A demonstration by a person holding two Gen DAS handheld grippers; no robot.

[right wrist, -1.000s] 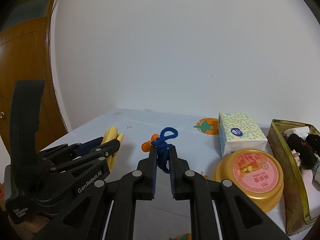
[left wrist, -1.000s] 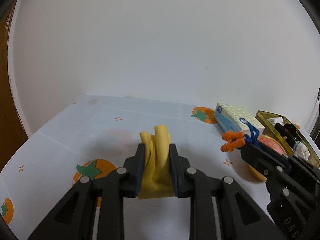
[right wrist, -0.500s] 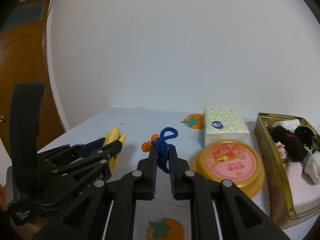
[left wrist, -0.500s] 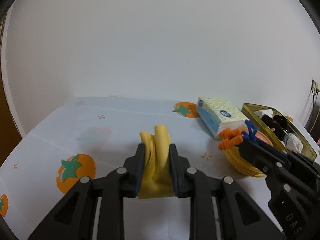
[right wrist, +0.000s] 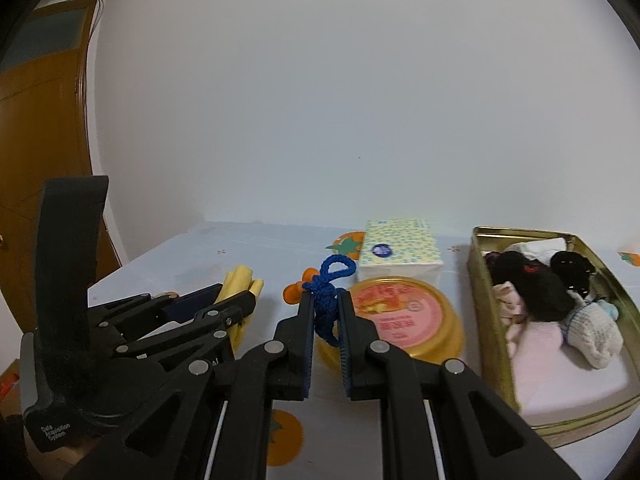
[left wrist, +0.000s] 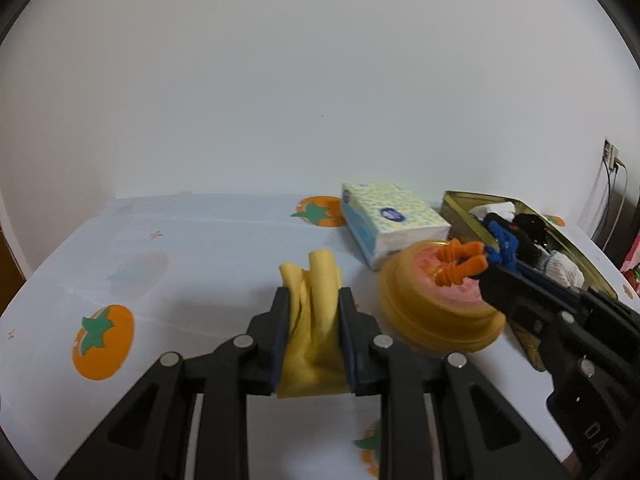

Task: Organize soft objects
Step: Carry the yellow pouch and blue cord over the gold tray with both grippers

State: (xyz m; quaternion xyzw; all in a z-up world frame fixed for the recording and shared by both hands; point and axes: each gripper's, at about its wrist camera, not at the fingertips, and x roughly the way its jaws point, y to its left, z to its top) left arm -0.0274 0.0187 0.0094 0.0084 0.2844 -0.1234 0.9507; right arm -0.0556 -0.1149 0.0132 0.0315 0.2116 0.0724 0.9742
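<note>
My left gripper point(left wrist: 313, 304) is shut on a folded yellow cloth point(left wrist: 314, 320) and holds it above the table; it also shows at the left of the right wrist view point(right wrist: 236, 300). My right gripper point(right wrist: 325, 304) is shut on a blue cord point(right wrist: 328, 300) with orange earplugs point(left wrist: 460, 264) on its end, held above the round yellow container point(right wrist: 404, 320). A gold tin point(right wrist: 480, 280) at the right holds black, white and pink soft items point(right wrist: 536, 292).
A tissue pack point(left wrist: 392, 220) lies behind the yellow container point(left wrist: 436, 320). The table has a pale cloth with orange fruit prints point(left wrist: 102, 344). A white wall stands behind. A wooden door point(right wrist: 36, 120) is at the far left.
Both grippers have moved right with their loads. The container, tissue pack and tin now sit closer and more central in both views.
</note>
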